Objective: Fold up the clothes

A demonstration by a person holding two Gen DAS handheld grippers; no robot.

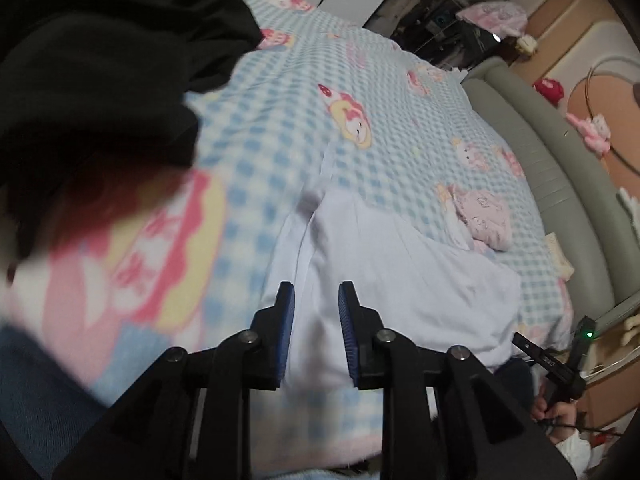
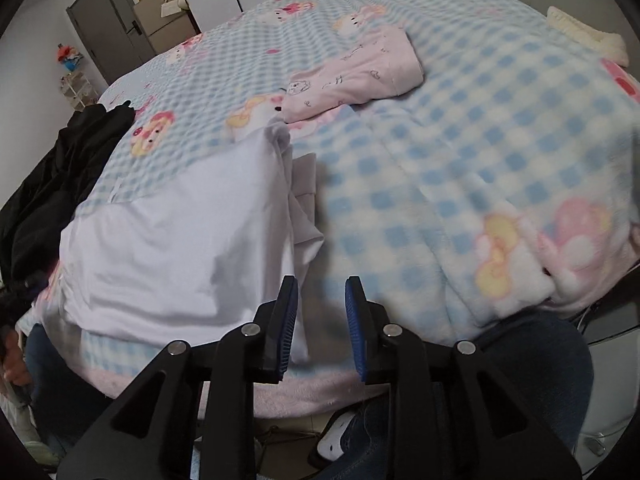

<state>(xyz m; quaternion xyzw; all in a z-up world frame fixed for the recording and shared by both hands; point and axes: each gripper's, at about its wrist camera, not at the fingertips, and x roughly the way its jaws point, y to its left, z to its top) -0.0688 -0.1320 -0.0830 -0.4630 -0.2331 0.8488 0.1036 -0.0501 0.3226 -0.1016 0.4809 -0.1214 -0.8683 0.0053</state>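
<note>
Both claws, left (image 1: 316,308) and right (image 2: 322,300), are hanging apart (gripping nothing) over the shirt (image 2: 180,248); the pink garment (image 2: 360,76) is lying at one o'clock.

The left hand-held gripper (image 1: 316,292) hangs over a white garment (image 1: 400,272) with its two blue pads apart and nothing between them. The white garment lies on a bed with a blue checked blanket (image 1: 320,92). A dark garment (image 1: 104,52) is heaped at the far left. A small pink garment (image 1: 484,212) lies folded just beside the white one.
</note>
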